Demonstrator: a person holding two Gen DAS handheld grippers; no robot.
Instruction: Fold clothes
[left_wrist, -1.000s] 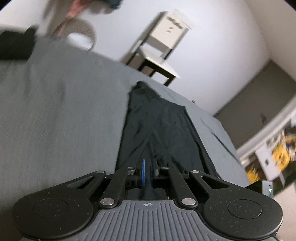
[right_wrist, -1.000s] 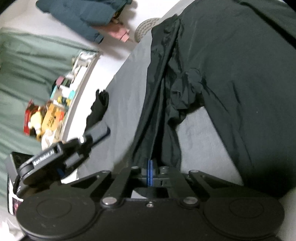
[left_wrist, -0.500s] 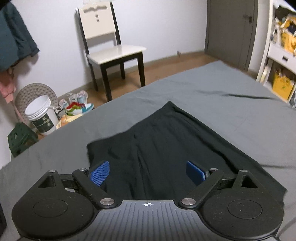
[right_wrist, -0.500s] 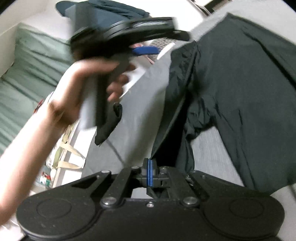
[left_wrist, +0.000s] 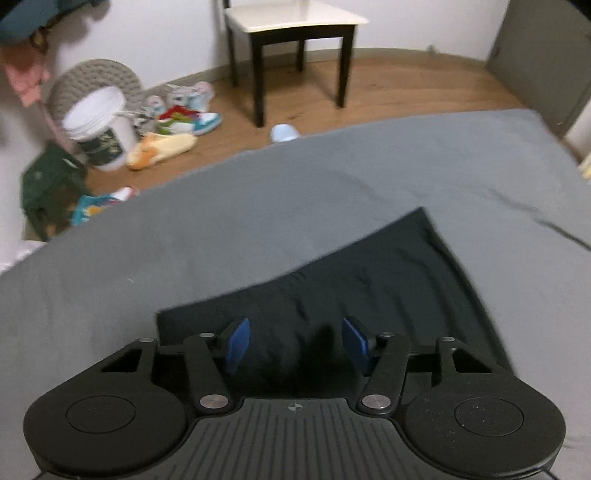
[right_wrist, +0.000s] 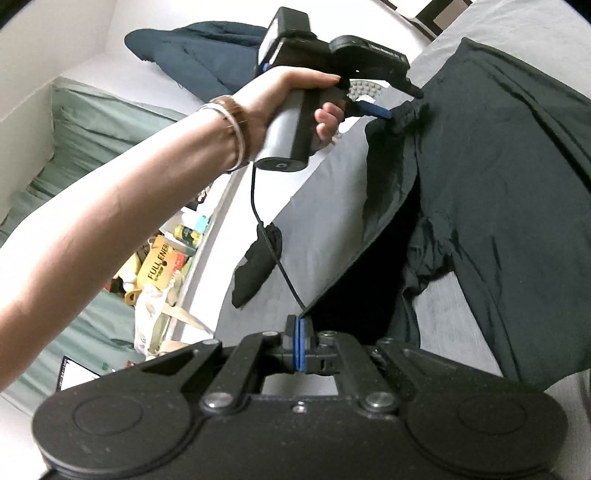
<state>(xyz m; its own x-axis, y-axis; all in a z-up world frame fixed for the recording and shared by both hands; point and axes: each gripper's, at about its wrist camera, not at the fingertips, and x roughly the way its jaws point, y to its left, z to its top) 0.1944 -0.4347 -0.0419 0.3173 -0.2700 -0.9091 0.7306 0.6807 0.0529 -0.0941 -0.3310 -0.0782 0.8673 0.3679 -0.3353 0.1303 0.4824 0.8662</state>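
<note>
- Left tool (left_wrist: 293, 345) hangs over the near end of the dark garment (left_wrist: 369, 295), its blue pads (left_wrist: 238, 343) spread wide apart with only cloth showing between them, nothing gripped.
- The garment lies flat on the grey bed (left_wrist: 258, 221), one straight edge running out to a far corner, the sheet bare all round it.
- Over on the right wrist view, the right tool (right_wrist: 300, 345) is pressed tight together, and a corner of the garment's edge (right_wrist: 480, 184) is pinched between its blue pads.
- From that pinch, the fabric lifts off the bed in a taut fold, with a bunched crease just beside it.
- Same view: a bare hand (right_wrist: 295, 107) with bracelets at the wrist holds the left tool's handle, its tip right at the gathered, elasticated end of the garment; whether it touches the cloth there, I can't tell.
- A small black cloth (right_wrist: 258, 266) sits apart on the bed near the edge.
- Beyond the bed: a white-seated chair (left_wrist: 291, 40), a white bucket (left_wrist: 99, 125), and shoes (left_wrist: 184, 118) on the wooden floor.
</note>
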